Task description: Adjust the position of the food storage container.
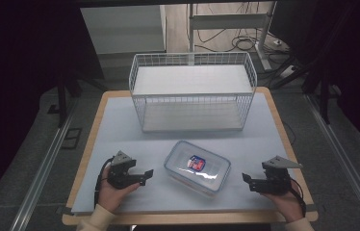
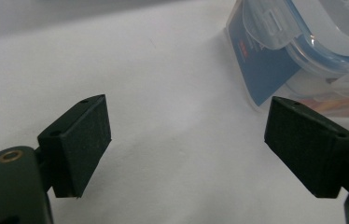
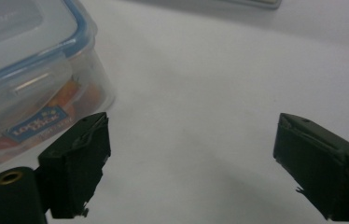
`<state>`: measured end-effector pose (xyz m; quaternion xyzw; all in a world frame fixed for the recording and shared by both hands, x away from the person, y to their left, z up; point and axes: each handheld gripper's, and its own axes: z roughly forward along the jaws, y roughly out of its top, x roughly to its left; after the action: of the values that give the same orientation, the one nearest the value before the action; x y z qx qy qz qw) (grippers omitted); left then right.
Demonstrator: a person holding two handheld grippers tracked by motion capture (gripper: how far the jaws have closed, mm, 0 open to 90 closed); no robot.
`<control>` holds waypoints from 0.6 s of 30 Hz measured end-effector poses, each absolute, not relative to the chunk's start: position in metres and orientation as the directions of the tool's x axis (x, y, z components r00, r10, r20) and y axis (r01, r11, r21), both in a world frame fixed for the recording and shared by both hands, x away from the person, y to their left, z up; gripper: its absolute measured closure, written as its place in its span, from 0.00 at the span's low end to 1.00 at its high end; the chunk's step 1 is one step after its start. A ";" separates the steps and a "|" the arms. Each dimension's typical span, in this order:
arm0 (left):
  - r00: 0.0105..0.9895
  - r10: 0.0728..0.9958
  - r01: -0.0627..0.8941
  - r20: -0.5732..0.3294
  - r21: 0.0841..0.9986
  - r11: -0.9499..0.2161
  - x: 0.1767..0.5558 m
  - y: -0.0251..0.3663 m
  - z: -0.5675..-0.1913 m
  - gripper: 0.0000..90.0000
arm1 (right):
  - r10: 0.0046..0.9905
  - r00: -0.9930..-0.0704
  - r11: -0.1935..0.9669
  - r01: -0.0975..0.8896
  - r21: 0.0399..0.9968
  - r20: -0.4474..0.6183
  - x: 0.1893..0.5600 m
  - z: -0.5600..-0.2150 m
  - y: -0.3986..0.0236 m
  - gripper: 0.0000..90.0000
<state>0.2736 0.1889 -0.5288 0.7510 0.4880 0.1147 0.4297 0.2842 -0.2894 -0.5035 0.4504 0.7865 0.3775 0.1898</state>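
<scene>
Two hands come in at the near edge of the worktop (image 1: 120, 120), each holding a gripper. On the left side, the left gripper (image 1: 148, 174) rests low over the white surface, its jaws spread wide with nothing between them; in the left gripper view the two black pads (image 2: 81, 140) stand well apart over bare worktop. Opposite it, the right gripper (image 1: 246, 180) points inward toward the middle, jaws likewise wide apart and holding nothing. Between the two lies the box (image 1: 197, 167), a clear plastic container with a blue-sealed snap lid still on and a red and blue label on top; it sits slightly turned on the worktop, near both grippers but touching neither. In the left gripper view the box (image 2: 303, 51) shows just beyond the jaw on the right; in the right gripper view it (image 3: 32, 84) sits by the jaw on the left, orange contents visible through its wall. Behind the box, toward the far edge, stands a white wire basket (image 1: 192, 96)
</scene>
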 end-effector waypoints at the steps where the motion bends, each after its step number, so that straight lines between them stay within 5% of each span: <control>1: 0.498 0.831 0.634 -0.246 0.758 -0.155 0.274 0.189 -0.528 0.16 | 0.852 -0.522 0.309 0.576 0.757 0.049 0.285 -0.504 -0.291 0.16; 18: 0.491 0.833 0.631 -0.255 0.763 -0.138 0.273 0.193 -0.527 0.16 | 0.860 -0.503 0.269 0.585 0.765 0.083 0.284 -0.496 -0.295 0.25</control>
<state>0.2730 0.1932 -0.5271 0.7453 0.4912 0.1160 0.4357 0.2840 -0.2952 -0.4963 0.4654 0.7763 0.3860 0.1782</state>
